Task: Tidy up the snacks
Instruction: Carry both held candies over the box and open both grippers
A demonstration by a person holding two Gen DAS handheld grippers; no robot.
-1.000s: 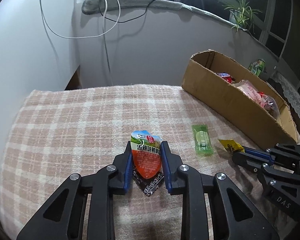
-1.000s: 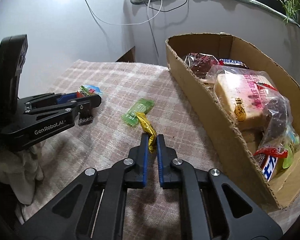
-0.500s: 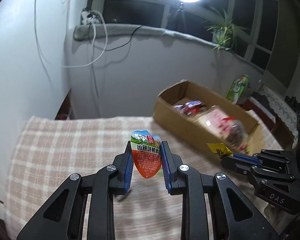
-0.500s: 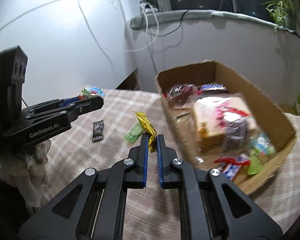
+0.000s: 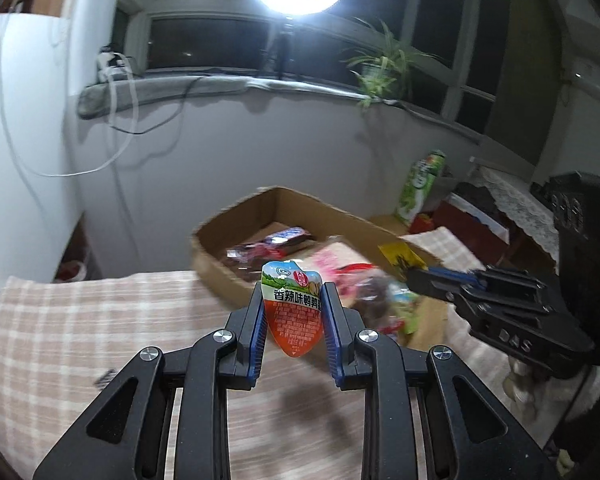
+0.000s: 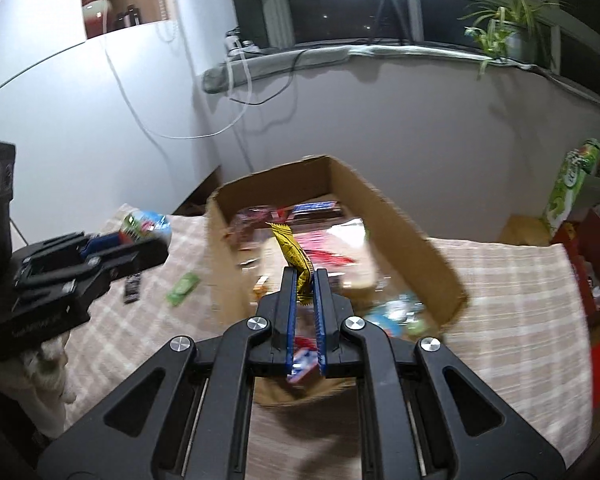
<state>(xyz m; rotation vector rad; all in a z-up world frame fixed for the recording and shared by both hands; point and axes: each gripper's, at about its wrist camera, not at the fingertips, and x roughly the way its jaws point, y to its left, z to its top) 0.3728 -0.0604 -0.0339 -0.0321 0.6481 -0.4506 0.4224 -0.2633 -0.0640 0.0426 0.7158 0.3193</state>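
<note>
Left gripper [image 5: 292, 314] has its jaws clamped on the orange snack pouch [image 5: 294, 312], held above the checked table [image 5: 100, 320]. At two o'clock, right gripper [image 6: 304, 280] pinches the yellow wrapper [image 6: 294, 256] over the cardboard box [image 6: 400, 220].

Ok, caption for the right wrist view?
Right gripper holds a yellow packet above the snack box.

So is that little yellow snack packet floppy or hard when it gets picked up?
Probably floppy: the yellow packet bends and leans sideways above the right gripper. It looks light too, since a pinch at its bottom end holds it up. The crinkly wrapper might slide.
</note>
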